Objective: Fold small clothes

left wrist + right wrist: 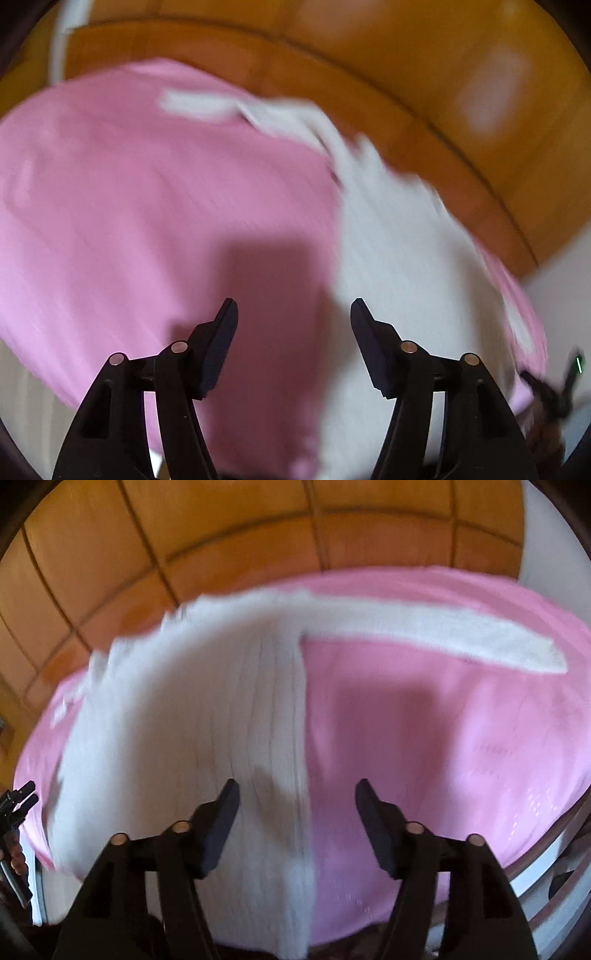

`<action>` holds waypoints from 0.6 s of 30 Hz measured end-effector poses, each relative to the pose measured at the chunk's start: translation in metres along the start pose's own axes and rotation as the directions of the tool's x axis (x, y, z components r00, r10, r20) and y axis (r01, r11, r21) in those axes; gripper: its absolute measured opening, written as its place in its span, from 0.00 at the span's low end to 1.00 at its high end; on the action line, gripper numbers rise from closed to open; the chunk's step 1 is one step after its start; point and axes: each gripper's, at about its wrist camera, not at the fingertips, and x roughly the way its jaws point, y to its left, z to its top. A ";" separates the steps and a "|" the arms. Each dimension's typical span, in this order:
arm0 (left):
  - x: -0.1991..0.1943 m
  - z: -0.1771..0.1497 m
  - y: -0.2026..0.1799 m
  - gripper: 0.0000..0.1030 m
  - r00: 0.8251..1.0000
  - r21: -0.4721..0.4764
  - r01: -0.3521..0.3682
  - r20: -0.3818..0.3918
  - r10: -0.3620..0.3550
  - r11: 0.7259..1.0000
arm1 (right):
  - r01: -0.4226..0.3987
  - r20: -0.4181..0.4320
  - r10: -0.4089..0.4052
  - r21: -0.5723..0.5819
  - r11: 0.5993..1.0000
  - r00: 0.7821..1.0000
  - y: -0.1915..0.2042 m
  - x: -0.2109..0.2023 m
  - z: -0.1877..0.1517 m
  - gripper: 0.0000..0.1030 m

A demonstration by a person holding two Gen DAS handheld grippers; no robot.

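Observation:
A white knitted garment [184, 720] lies flat on a pink cloth [443, 738], with one long sleeve [443, 638] stretched out to the right. My right gripper [297, 786] hovers open over the garment's straight right edge, nothing between its fingers. In the left wrist view the same white garment [399, 258] lies to the right on the pink cloth [129, 203]. My left gripper [294, 306] stands open above the line where pink and white meet and holds nothing. Both views are blurred.
An orange-brown panelled surface [221, 535] runs behind the pink cloth, also in the left wrist view [406, 55]. The left gripper with a hand [18, 812] shows at the right view's far left edge. A white rim [535, 878] curves at the lower right.

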 end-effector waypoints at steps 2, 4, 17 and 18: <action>0.005 0.025 0.016 0.60 0.999 -0.047 -0.034 0.039 0.036 0.998 | -0.024 0.023 0.024 -0.027 0.999 0.999 0.012 -0.004 0.006 0.68; 0.014 0.054 0.035 0.60 0.994 -0.115 -0.061 0.080 0.071 0.992 | -0.057 0.039 0.060 -0.059 0.997 0.997 0.035 -0.002 0.009 0.73; 0.113 0.191 0.139 0.60 0.986 -0.403 -0.158 -0.020 0.164 0.901 | -0.131 -0.059 0.120 -0.238 0.962 0.991 0.161 0.095 -0.002 0.83; 0.120 0.199 0.143 0.60 0.982 -0.402 -0.182 -0.027 0.187 0.897 | -0.130 -0.058 0.120 -0.236 0.963 0.991 0.160 0.099 -0.005 0.85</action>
